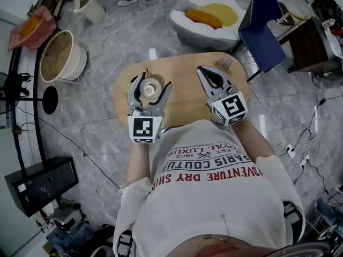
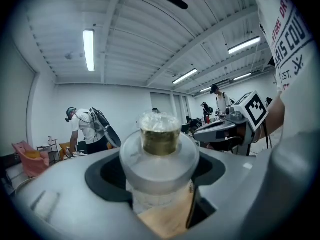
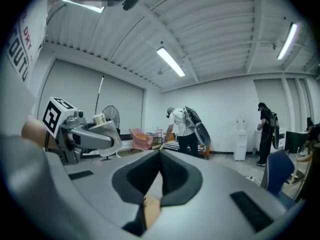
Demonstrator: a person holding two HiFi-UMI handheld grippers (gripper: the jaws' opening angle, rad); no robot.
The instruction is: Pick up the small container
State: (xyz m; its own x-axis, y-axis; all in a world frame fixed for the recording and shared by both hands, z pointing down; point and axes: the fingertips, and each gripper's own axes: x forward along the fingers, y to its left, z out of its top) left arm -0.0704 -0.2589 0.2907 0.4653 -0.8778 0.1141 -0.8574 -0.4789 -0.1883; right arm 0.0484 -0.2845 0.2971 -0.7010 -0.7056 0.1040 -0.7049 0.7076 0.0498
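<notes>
The small container (image 1: 151,89), clear with a wide pale collar and a gold cap under plastic wrap, stands at the left of the oval wooden table (image 1: 185,98). My left gripper (image 1: 155,81) has its jaws on either side of it and is shut on it. In the left gripper view the container (image 2: 160,136) fills the gap between the dark pads (image 2: 107,176), with bare wood showing below it. My right gripper (image 1: 203,70) hovers over the table's right half. Its jaws are shut, tips meeting with nothing between them (image 3: 160,153). The left gripper (image 3: 92,134) also shows in the right gripper view.
A white bucket (image 1: 61,57) stands on the floor to the far left. A white beanbag (image 1: 206,17) with yellow and orange cushions and a blue chair (image 1: 262,31) lie beyond the table. A black box (image 1: 40,183) sits near left. People (image 3: 187,131) stand in the room behind.
</notes>
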